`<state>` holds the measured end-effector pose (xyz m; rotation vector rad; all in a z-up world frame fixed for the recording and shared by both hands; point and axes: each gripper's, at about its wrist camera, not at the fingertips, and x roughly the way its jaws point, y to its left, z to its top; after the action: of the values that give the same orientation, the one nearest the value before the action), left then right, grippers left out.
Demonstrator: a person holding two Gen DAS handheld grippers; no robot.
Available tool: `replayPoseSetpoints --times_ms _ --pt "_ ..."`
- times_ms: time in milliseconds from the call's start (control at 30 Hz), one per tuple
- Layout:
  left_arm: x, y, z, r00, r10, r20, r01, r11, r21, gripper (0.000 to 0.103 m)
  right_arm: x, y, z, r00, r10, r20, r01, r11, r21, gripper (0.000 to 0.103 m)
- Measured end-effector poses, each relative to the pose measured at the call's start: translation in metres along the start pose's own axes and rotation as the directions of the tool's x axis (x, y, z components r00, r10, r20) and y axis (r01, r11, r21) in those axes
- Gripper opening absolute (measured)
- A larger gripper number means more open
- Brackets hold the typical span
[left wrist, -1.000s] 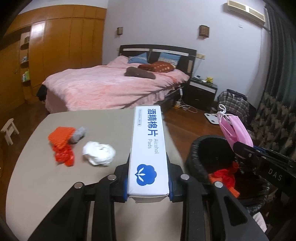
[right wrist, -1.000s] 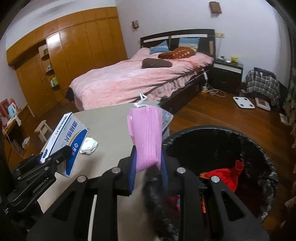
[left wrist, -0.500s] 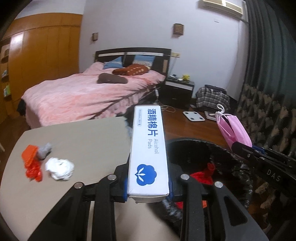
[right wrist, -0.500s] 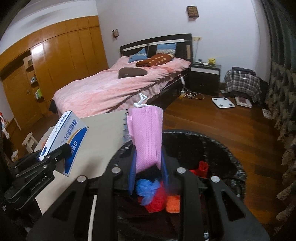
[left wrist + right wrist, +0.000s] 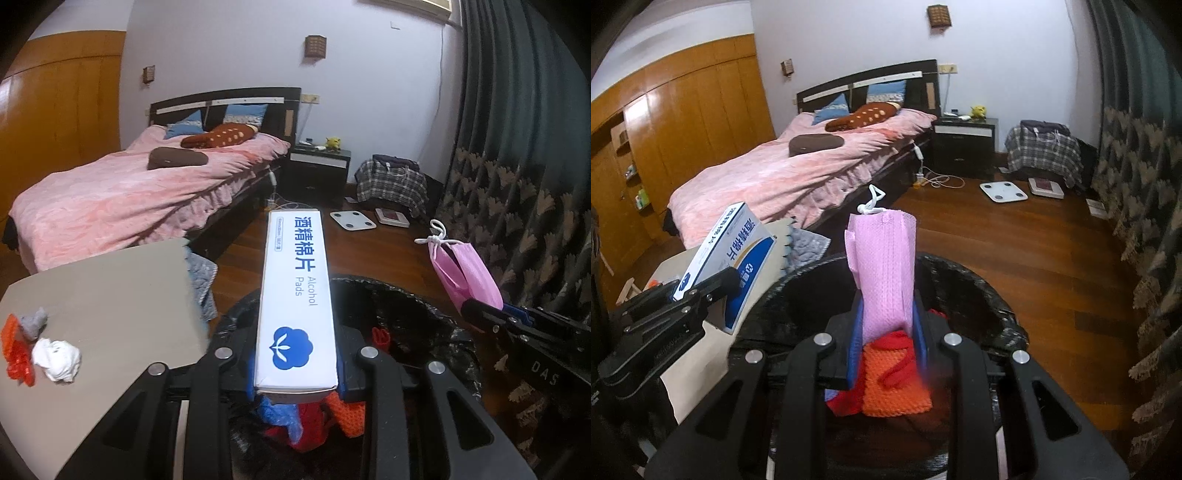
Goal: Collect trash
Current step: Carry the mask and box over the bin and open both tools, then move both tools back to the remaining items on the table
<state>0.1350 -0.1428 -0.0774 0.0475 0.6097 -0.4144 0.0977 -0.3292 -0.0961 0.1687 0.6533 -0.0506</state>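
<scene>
We've got the left gripper (image 5: 295,365) w/ its fingers (image 5: 347,369) clamped narrow on the near end of a long white cardboard alcohol-pads box w/ blue print (image 5: 295,302); box sticks out fwd, tilted up, its far end past the bin rim. Right gripper (image 5: 886,332) has its fingers (image 5: 855,332) pinched close on the lower part of a folded pink non-woven face mask (image 5: 884,269), white ear loop on top, mask standing upright.

Both loads hang over the round bin lined w/ a black plastic bag (image 5: 979,280); orange knit piece (image 5: 897,384) and red scraps already inside, right below the mask.

Step, as we read it: drop both. To do it well we'd spread each pair of fingers fully while centred over the opening. The box is long, so its front could catch the rim or tip out; we'd angle it down first. The mask is light and may cling to a pad.

Left on the beige desk (image 5: 110,288): white crumpled tissue wad (image 5: 57,360), red-orange plastic scrap (image 5: 16,354), small grey lump (image 5: 33,323), all well apart from both grippers.
</scene>
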Motion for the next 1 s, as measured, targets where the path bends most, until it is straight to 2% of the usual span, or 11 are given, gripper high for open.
replayPoseSetpoints --times_ms 100,200,267,300,333,367,467,567,633,733,1000 --pt "0.011 -0.005 0.001 1.000 -0.016 -0.018 0.016 1.000 0.002 0.030 0.007 -0.009 -0.002 1.000 -0.008 -0.011 0.008 1.000 0.014 0.023" --pt "0.022 -0.008 0.002 0.998 -0.051 -0.047 0.051 0.999 0.000 0.032 0.015 -0.018 -0.006 0.999 -0.034 -0.027 0.034 0.999 0.025 0.030" --pt "0.026 -0.008 0.002 0.996 -0.058 -0.062 0.058 0.998 -0.002 0.047 0.019 -0.022 -0.008 0.998 -0.042 -0.039 0.043 0.999 0.032 0.038" --pt "0.028 -0.008 0.002 0.996 -0.060 -0.064 0.060 0.998 -0.006 0.057 0.021 -0.025 -0.009 0.998 -0.048 -0.040 0.049 0.998 0.038 0.047" --pt "0.027 -0.005 0.001 0.996 -0.060 -0.063 0.059 0.998 -0.013 0.059 0.022 -0.027 -0.009 0.998 -0.049 -0.040 0.051 0.998 0.041 0.055" --pt "0.027 -0.003 0.001 0.996 -0.063 -0.063 0.062 0.998 -0.020 0.059 0.022 -0.029 -0.011 0.998 -0.050 -0.039 0.052 0.998 0.046 0.058" --pt "0.023 0.006 0.001 0.997 -0.047 -0.057 0.045 0.998 -0.032 0.065 0.021 -0.034 -0.013 0.997 -0.066 -0.037 0.068 0.996 0.057 0.077" --pt "0.016 0.018 0.000 0.999 -0.020 -0.047 0.017 0.998 -0.056 0.075 0.017 -0.033 -0.014 0.997 -0.075 -0.026 0.076 0.995 0.070 0.091" --pt "0.008 0.030 -0.001 0.999 0.006 -0.039 -0.008 0.998 -0.067 0.083 0.015 -0.032 -0.014 0.997 -0.069 -0.027 0.071 0.995 0.071 0.093" --pt "-0.006 0.050 -0.005 0.999 0.045 -0.025 -0.047 0.996 -0.076 0.088 0.011 -0.020 -0.014 0.998 -0.058 -0.025 0.059 0.997 0.049 0.093" --pt "-0.047 0.106 -0.031 0.982 0.185 -0.026 -0.187 0.977 -0.104 0.092 0.012 0.035 -0.009 1.000 0.016 -0.021 -0.017 1.000 -0.026 0.096"
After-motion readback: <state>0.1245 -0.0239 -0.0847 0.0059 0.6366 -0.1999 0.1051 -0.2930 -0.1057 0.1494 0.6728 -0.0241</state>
